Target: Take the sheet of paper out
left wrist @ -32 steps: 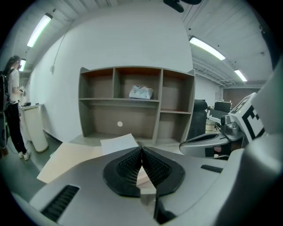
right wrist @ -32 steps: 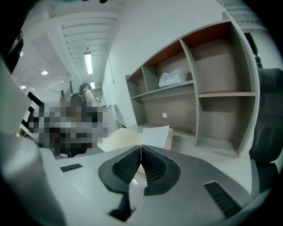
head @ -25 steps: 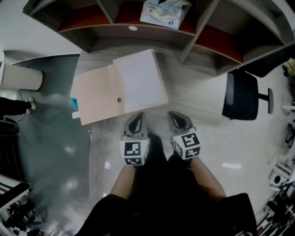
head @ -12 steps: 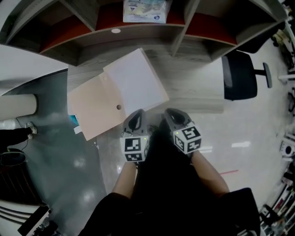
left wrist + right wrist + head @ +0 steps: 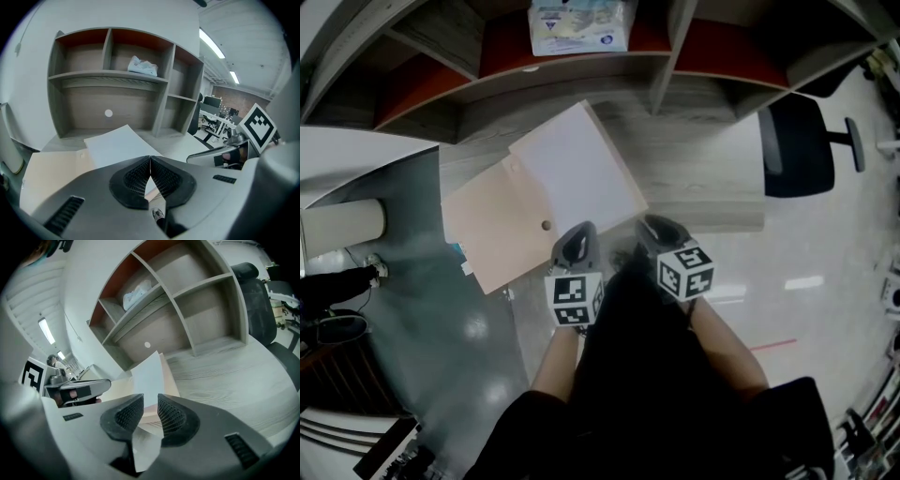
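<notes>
An open beige folder (image 5: 492,234) lies on the wooden desk, with a white sheet of paper (image 5: 577,173) over its right half. My left gripper (image 5: 576,238) is at the sheet's near edge. In the left gripper view its pads (image 5: 136,178) are pressed together with a thin white edge between them, and the sheet of paper (image 5: 117,145) spreads out beyond. My right gripper (image 5: 654,229) is just to its right by the sheet's near right corner. In the right gripper view its jaws (image 5: 150,414) stand slightly apart, with the sheet of paper (image 5: 151,373) passing through the gap.
A shelf unit (image 5: 581,80) with open cubbies rises behind the desk, and a plastic packet (image 5: 578,26) lies on its upper shelf. A black office chair (image 5: 802,145) stands to the right. The desk's near edge drops to a shiny floor (image 5: 441,356). A white cylinder (image 5: 342,225) stands at the left.
The head view has swung a little, so the desk and shelves sit differently in it. Both grippers stay at the folder's near edge with no visible change in their jaws.
</notes>
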`<state>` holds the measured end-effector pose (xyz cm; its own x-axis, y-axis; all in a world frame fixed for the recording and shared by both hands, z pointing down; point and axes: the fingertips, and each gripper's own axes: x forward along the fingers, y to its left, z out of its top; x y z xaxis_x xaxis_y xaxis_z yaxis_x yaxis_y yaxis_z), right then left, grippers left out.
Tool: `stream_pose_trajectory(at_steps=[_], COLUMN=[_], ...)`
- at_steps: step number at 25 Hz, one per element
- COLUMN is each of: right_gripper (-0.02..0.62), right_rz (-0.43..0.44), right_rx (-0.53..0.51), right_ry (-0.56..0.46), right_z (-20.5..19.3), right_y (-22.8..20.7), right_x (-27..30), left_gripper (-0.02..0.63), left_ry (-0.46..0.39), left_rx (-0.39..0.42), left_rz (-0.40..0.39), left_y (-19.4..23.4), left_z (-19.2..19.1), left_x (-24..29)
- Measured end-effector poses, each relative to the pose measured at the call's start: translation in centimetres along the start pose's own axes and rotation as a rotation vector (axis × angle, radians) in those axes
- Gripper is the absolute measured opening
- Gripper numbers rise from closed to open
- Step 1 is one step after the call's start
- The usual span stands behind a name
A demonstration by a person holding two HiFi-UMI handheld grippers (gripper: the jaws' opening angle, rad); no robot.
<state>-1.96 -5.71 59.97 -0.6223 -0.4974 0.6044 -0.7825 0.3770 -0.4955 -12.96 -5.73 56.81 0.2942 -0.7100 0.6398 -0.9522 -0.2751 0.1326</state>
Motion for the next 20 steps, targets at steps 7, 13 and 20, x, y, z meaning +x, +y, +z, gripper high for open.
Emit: stream_pose_trajectory(at_steps=[7, 13, 20], right_gripper=[0.089, 0.094, 0.101], right_rz=[0.007, 0.002, 0.017], right_rx=[0.100, 0.148, 0.183], right_ry=[0.028, 0.044, 0.060], right_z=[-0.7, -1.1, -1.1], right_y=[-1.0, -1.8, -2.2], right_x=[1.5, 2.6, 3.6], left_gripper=[0.043, 0.043, 0.043], left_ry=[0.029, 0.044, 0.057], left_rx=[0.005, 0.002, -0.008], left_rz=[0.006, 0.032, 0.046], left_y=[0.1, 0.9, 1.0], left_z=[-0.3, -0.5, -1.0], left_x=[0.7, 0.8, 1.0])
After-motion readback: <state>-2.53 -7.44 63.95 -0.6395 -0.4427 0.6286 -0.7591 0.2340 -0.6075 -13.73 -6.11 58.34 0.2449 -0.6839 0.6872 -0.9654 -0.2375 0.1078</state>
